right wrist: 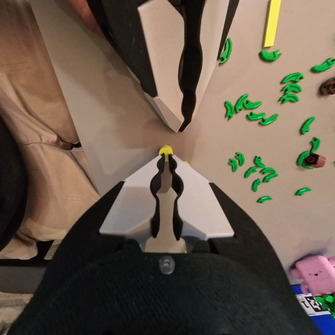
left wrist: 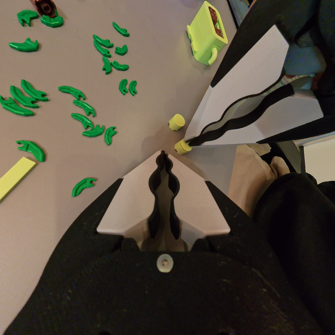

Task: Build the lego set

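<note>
The right gripper (right wrist: 166,155) is pinching a small yellow-green peg (left wrist: 182,146) just above the table (left wrist: 54,235), while the left gripper (left wrist: 164,153), pressed together and empty, is hovering just beside it.

Plain grey-beige table (left wrist: 54,226) under warm indoor light, and a strip of grey carpet floor (right wrist: 21,275) past its edge.

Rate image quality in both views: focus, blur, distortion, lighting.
Left wrist view: sharp, warm dim light, fisheye bending at the edges, soft shadow by the small yellow-green round plastic brick. Right wrist view: softer; scattered curved green plastic leaf pieces and pink blocky plastic figure slightly blurred.
</note>
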Demonstrator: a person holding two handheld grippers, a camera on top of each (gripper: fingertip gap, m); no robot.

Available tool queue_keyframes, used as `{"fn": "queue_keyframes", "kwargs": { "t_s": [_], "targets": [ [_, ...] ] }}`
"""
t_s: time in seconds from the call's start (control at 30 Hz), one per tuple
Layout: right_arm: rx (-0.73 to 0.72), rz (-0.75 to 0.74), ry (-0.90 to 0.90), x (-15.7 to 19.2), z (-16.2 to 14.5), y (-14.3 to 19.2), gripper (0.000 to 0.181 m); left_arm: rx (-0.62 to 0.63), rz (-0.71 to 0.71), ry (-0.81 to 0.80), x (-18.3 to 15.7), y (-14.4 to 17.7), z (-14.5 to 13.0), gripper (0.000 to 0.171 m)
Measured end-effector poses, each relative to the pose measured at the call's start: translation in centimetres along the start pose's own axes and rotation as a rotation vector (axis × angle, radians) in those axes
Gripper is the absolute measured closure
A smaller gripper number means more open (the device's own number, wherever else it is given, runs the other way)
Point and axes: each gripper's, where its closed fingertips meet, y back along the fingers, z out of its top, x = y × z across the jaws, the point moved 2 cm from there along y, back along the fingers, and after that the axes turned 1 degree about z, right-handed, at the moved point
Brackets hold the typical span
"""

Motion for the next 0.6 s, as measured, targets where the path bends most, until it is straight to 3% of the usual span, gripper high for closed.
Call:
{"fn": "queue_keyframes", "kwargs": {
  "t_s": [0.6],
  "targets": [
    [-0.027,0.050,-0.034,-0.10,0.03,-0.07,0.181,0.001,-0.002,0.002,-0.01,-0.03,-0.02,0.171]
  ]
}}
